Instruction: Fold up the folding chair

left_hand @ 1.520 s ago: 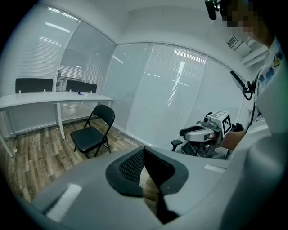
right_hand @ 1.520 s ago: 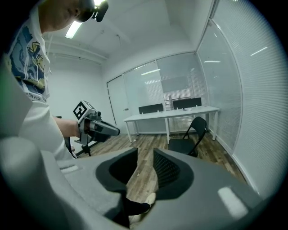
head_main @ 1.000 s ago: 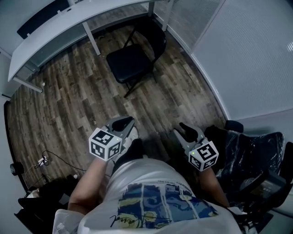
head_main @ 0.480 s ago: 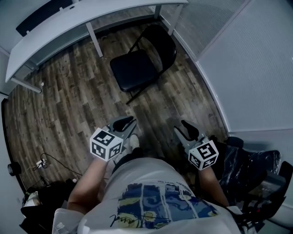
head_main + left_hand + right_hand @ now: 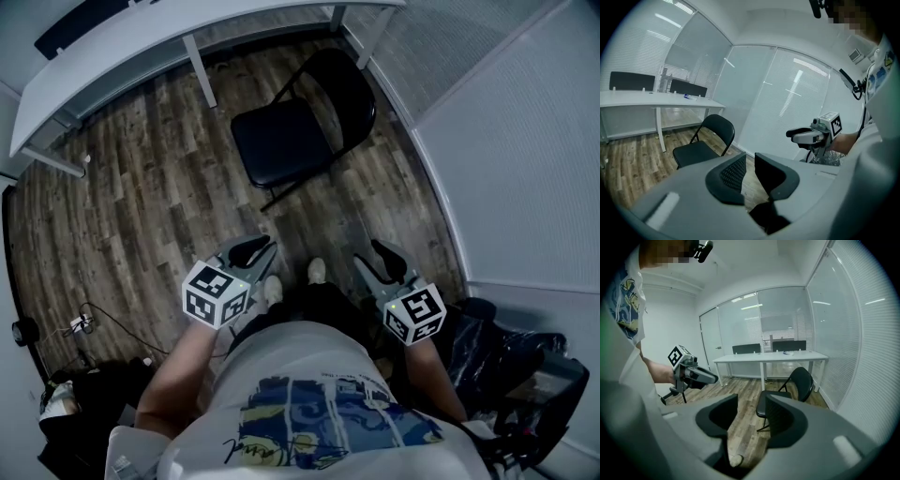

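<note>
Toward the lower right of the head view sat a crumpled black plastic heap; I could not tell whether it was a bag or what it held.

The folding chair stood in the upper middle of that view, all black and fully unfolded. Its seat lay flat, its rounded backrest rose on the side toward the upper right, and its thin metal legs were planted on the wood-plank floor. It stood just beside the near leg of the long white desk that ran across the top of the frame, with the glass wall near it on the right. In my right claw's view the chair showed right of centre, backrest to the right.

Both claws were well apart from the chair, low in the head view, with my shoes on the floor between them. My left claw was released: its jaws had just been opening a little and stood with a narrow gap, and nothing was between them. My right claw was released too; its jaws had just been opening wider, with only floor visible through the gap. Each claw pointed toward the chair. Some cables lay on the floor at the lower left.
</note>
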Demonstrator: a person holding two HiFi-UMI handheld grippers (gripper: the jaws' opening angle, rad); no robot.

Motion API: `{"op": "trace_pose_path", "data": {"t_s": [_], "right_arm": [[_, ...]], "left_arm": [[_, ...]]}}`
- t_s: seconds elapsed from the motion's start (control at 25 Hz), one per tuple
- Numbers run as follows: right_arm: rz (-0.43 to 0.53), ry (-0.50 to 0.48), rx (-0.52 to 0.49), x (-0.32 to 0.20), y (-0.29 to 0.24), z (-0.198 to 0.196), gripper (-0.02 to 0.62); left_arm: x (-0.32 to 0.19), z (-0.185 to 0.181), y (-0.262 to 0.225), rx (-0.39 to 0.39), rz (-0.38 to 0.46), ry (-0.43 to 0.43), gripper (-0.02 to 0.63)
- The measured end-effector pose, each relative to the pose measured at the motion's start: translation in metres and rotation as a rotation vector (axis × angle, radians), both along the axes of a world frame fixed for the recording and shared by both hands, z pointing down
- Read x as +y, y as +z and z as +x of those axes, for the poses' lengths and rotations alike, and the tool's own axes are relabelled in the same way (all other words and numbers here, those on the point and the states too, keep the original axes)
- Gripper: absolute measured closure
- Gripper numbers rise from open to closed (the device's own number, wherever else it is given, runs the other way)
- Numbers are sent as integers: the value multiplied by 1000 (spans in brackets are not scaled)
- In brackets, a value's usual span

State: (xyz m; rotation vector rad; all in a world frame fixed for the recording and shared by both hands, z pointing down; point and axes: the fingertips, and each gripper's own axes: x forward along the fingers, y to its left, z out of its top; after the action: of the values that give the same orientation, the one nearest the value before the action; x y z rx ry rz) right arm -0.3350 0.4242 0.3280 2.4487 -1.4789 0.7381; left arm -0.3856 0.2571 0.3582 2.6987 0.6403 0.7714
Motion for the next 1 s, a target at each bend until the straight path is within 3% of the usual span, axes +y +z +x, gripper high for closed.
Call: {"op": "trace_pose_path", "data": {"t_s": [0.56, 0.8, 1.0], "right_arm": [[-6, -173, 20, -11, -6, 143, 422], [-1, -246, -17, -20, 37, 224, 422], [2, -252, -46, -25, 45, 236, 411]], "left_arm": [[1, 109, -10, -4, 28, -168, 528], [-3, 175, 21, -28, 44, -250, 518], [-6, 168, 29, -56, 36, -283, 516]]}}
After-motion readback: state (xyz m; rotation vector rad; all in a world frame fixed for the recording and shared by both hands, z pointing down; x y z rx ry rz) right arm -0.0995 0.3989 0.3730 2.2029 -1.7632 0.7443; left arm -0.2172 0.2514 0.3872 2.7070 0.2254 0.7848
